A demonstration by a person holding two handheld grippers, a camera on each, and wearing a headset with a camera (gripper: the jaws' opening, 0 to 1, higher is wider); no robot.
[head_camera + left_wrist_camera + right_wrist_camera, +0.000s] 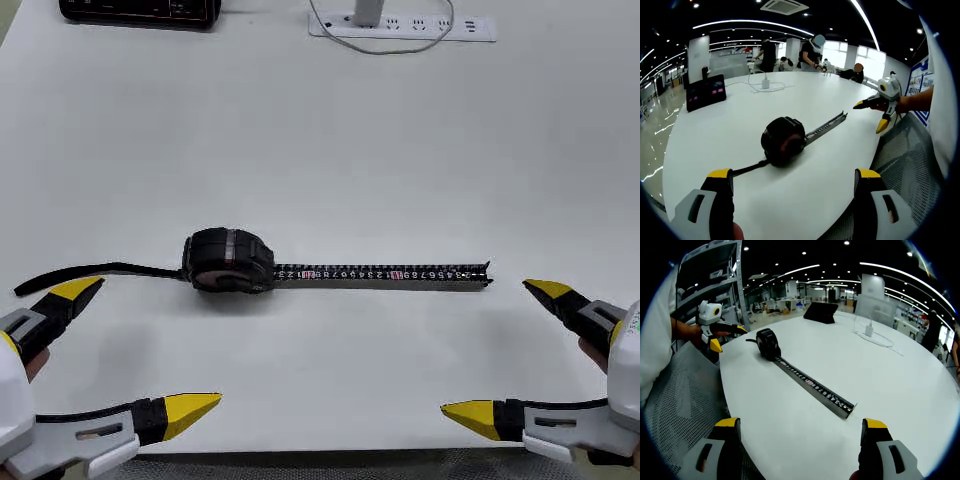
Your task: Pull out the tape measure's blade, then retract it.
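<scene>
A black tape measure (229,261) lies on the white table (330,140), its blade (380,274) drawn out to the right and ending in a hook (487,271). A black wrist strap (85,274) trails off to its left. My left gripper (140,348) is open near the table's front left, short of the case (783,140). My right gripper (508,348) is open at the front right, just short of the blade's hooked end (849,410). Neither touches the tape measure (768,344).
A white power strip (405,24) with a cable lies at the far edge. A dark device (140,10) sits at the far left. The table's front edge runs just under both grippers. People stand beyond the table in the left gripper view.
</scene>
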